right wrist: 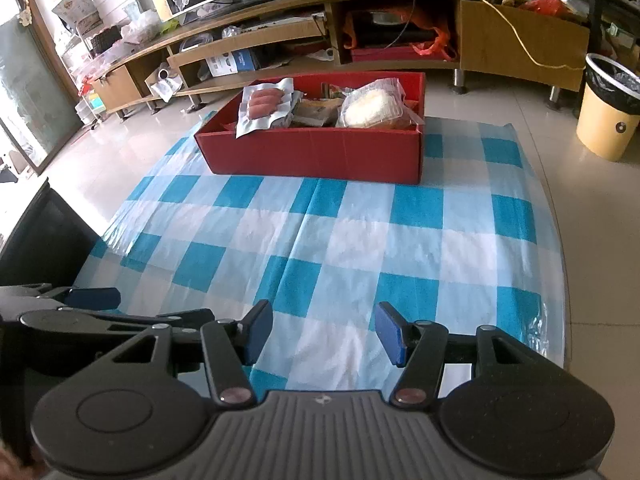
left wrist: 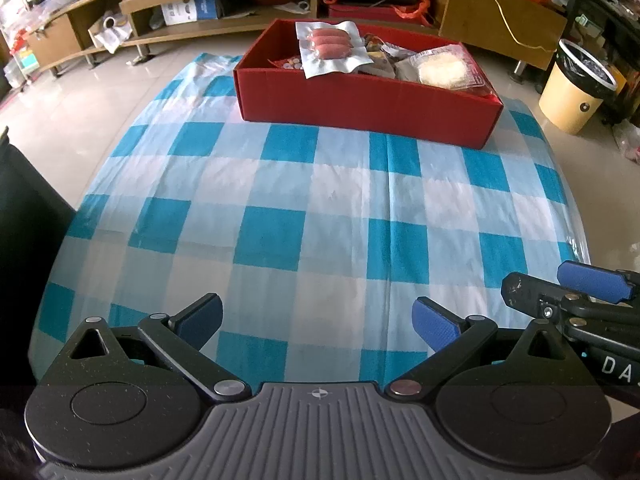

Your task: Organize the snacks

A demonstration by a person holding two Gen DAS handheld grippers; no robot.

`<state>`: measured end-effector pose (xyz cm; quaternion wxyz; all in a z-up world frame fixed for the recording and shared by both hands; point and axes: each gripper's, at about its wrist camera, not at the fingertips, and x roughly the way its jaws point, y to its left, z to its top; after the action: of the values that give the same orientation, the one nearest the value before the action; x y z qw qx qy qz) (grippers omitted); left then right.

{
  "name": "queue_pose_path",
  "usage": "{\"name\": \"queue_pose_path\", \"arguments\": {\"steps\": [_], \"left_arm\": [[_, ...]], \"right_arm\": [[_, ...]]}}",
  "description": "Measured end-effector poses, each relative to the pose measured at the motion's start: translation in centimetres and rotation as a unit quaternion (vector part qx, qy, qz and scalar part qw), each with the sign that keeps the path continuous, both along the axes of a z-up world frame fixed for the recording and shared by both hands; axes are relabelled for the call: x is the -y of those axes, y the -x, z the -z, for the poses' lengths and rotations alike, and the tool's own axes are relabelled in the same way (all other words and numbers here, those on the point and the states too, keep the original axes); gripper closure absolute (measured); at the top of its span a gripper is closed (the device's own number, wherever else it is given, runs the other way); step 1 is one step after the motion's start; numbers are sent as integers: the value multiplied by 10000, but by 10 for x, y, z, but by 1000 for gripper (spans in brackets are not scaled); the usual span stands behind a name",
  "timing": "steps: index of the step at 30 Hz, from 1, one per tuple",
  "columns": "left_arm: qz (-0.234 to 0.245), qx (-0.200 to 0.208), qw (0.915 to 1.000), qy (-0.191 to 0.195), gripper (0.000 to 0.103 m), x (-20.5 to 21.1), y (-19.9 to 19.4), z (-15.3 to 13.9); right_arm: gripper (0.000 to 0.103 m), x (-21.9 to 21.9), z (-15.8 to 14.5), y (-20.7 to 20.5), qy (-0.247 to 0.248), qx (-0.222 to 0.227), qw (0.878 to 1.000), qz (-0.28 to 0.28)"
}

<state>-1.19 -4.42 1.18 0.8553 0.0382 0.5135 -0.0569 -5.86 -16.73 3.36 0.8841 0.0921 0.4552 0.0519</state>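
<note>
A red box (left wrist: 360, 100) stands at the far end of the blue-and-white checked table (left wrist: 280, 208), and it also shows in the right wrist view (right wrist: 316, 152). It holds several snack packs: a sausage pack (left wrist: 330, 42) at its left and a clear pack of pale food (left wrist: 442, 70) at its right. The same sausage pack (right wrist: 264, 102) and pale pack (right wrist: 370, 106) show in the right wrist view. My left gripper (left wrist: 318, 322) is open and empty over the near table edge. My right gripper (right wrist: 324, 332) is open and empty beside it, also seen in the left wrist view (left wrist: 560, 288).
A long wooden TV stand (right wrist: 400, 20) with cluttered shelves runs behind the table. A beige bin with a black liner (right wrist: 610, 112) stands on the floor at the right. A dark object (right wrist: 40, 232) sits beside the table's near left edge.
</note>
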Motion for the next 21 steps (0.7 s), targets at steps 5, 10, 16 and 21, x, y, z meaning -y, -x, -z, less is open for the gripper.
{"name": "queue_pose_path", "arguments": {"steps": [5,10,16,21], "left_arm": [[3,-34,10000,-18,1,0,4,2],[-8,-53,10000,-27,1,-1,5,4],[-11,-57,10000,-38,1,-1,5,4],[-8,-73,10000,-47,2,-1,5,4]], "right_arm": [[48,-1,2,5,13,-32,10000,-1],[48,-3,2,7,4,-54,10000,-21],[48,-3,2,8,6,-56,10000,-27],[48,-4,2,8,18,-69,10000,-31]]}}
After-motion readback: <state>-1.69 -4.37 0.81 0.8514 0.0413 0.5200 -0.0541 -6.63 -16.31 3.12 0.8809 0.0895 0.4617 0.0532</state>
